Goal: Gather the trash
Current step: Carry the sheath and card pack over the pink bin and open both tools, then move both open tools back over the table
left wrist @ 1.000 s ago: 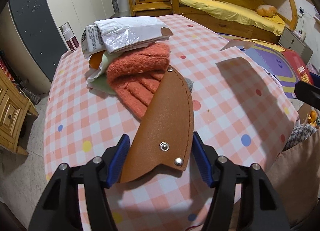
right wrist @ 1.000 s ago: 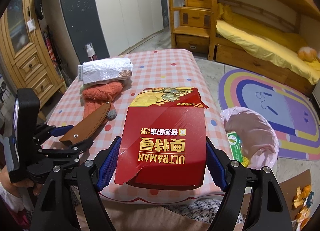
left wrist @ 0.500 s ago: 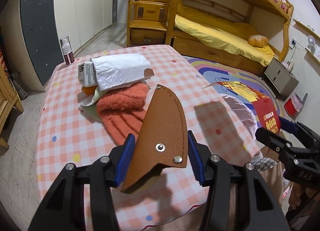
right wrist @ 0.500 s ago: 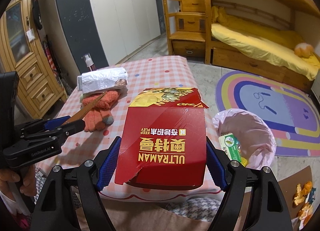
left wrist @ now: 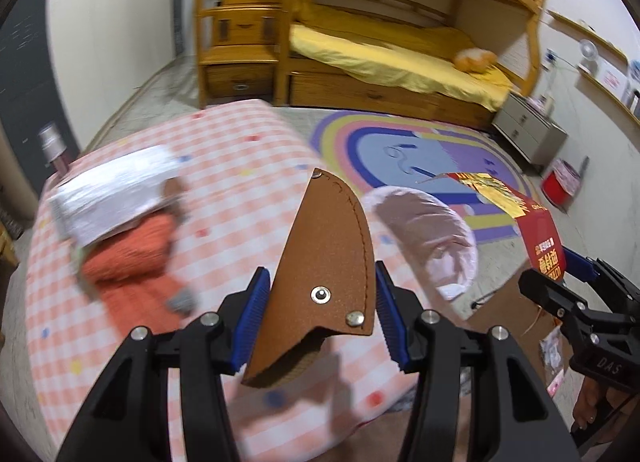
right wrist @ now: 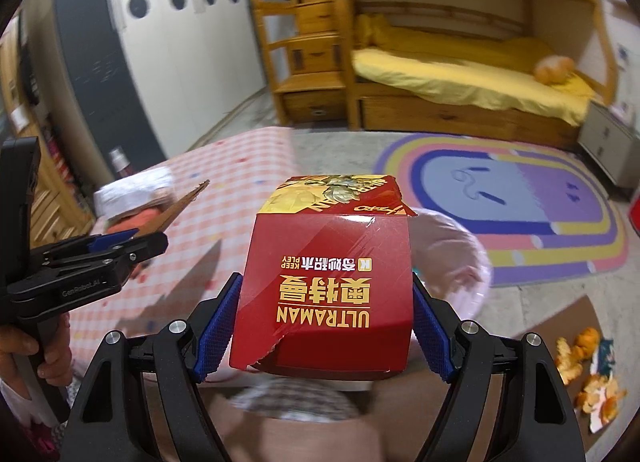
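Gripping curved leather sheath, glossy carton

This is a child's bedroom in a home. A wooden bunk bed with yellow bedding and drawer steps stands against the far wall, a rainbow rug covers the floor, and white wardrobe doors with round holes line one side. A table wears a pink checked cloth.
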The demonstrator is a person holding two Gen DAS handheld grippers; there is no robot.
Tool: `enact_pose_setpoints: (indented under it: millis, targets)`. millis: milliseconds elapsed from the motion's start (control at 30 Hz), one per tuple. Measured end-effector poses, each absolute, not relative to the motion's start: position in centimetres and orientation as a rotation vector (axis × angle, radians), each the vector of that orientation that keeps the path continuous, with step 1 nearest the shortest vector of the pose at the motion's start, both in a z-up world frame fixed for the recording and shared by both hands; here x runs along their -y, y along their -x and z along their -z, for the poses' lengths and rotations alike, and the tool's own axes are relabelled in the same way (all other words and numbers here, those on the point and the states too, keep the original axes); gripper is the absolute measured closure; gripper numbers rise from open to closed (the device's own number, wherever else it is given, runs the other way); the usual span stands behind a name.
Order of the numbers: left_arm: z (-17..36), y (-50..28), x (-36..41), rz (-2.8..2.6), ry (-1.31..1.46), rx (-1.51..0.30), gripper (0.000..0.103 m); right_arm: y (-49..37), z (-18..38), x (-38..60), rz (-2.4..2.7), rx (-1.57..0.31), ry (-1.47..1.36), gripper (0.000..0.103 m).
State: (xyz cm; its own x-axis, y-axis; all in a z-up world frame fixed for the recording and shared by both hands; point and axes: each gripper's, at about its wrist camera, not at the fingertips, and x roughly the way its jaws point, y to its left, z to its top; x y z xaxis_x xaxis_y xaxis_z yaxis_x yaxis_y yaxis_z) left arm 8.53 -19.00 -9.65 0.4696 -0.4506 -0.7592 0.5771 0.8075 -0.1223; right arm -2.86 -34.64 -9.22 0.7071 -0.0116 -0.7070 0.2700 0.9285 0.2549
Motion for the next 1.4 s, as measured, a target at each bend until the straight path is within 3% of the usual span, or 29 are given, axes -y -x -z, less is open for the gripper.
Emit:
enact_pose_setpoints:
  millis: [767,867,900,933,1200,1400]
  targets:
    - [14.1,-15.0,37.3,0.824,-0.221,-0.990,0.052,-2.4,19.0,45.1,0.269,-0.927,-0.459,0.024]
    - [14.2,-15.8,38.1,0.826,-0.216,-0.988,0.048,-3.4,20.1,45.6,0.247,-0.933,-0.469,0.022]
    - [14.2,-16.1,38.2,0.821,-0.212,-0.989,0.036,-3.8,20.5,45.7,0.253,-0.945,-0.465,0.020]
    - [14.1,-16.2,38.1,0.821,-0.202,-0.986,0.033,-3.8,20.7,45.8,0.262,-0.948,-0.466,0.018]
    - [13.2,-16.0,34.6,0.723,-0.178,-0.956,0.032,-1.5,19.7,46.0,0.293,-0.921,-0.526,0.018]
    - [11.8,-14.7,30.7,0.671,-0.170,-0.938,0.032,0.1,16.0,44.4,0.285,-0.867,-0.496,0.026]
